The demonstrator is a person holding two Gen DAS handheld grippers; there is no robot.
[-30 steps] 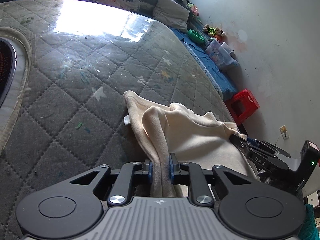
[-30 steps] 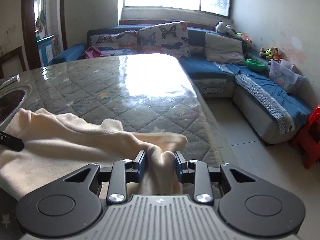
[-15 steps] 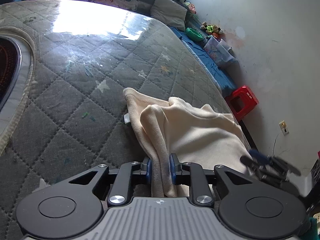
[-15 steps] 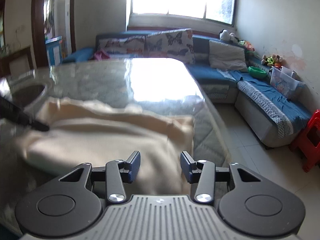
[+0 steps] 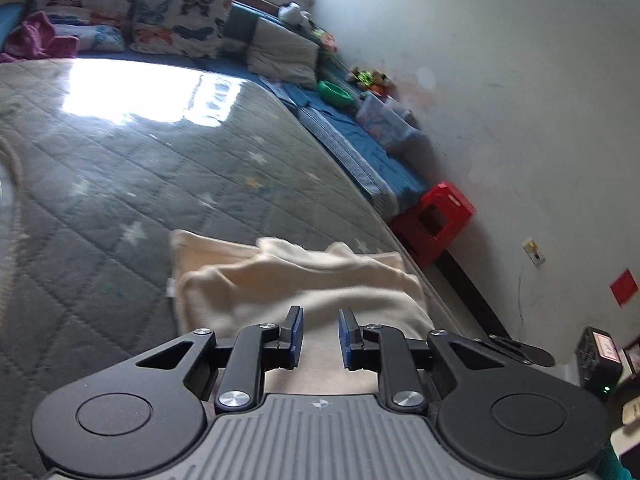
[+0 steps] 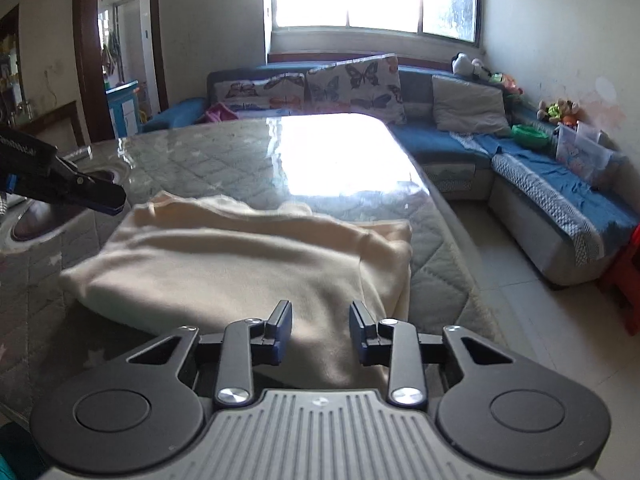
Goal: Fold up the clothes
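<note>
While the cream garment [image 6: 256, 264] lies folded on the quilted surface [image 5: 120, 184], both the left gripper [image 5: 319, 330] and right gripper [image 6: 320, 322] hover with jaws parted, holding nothing.

Left hand-held gripper [image 5: 319, 334] gapes empty above folded cream garment [image 5: 296, 284].
</note>
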